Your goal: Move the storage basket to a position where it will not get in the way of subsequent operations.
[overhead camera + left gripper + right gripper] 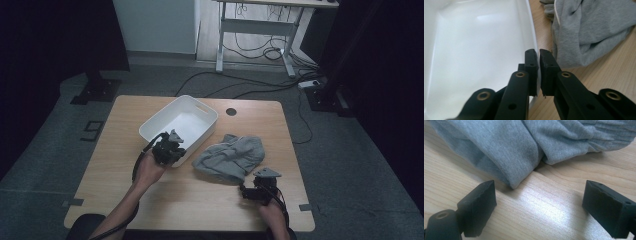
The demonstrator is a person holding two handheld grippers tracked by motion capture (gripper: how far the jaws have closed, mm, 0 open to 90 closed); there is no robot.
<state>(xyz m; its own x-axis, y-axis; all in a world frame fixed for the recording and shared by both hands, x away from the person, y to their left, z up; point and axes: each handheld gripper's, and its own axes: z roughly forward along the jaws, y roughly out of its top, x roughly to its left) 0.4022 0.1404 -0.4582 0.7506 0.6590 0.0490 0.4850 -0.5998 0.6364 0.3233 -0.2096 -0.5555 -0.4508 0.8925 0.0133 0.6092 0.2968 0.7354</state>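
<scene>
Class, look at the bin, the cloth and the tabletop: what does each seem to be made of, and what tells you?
Bin: probably plastic, white and glossy, with soft highlights on smooth moulded walls and rounded corners.
Cloth: grey knit fabric, likely jersey or sweatshirt cotton; matte, with fine ribbing and soft folds.
Tabletop: light wood or wood-look laminate; straight grain lines under a slight sheen.

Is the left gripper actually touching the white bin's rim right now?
Touching. In the left gripper view the left gripper has its jaws closed on the white bin, one pad on each side of the thin wall, pressing it.
</scene>
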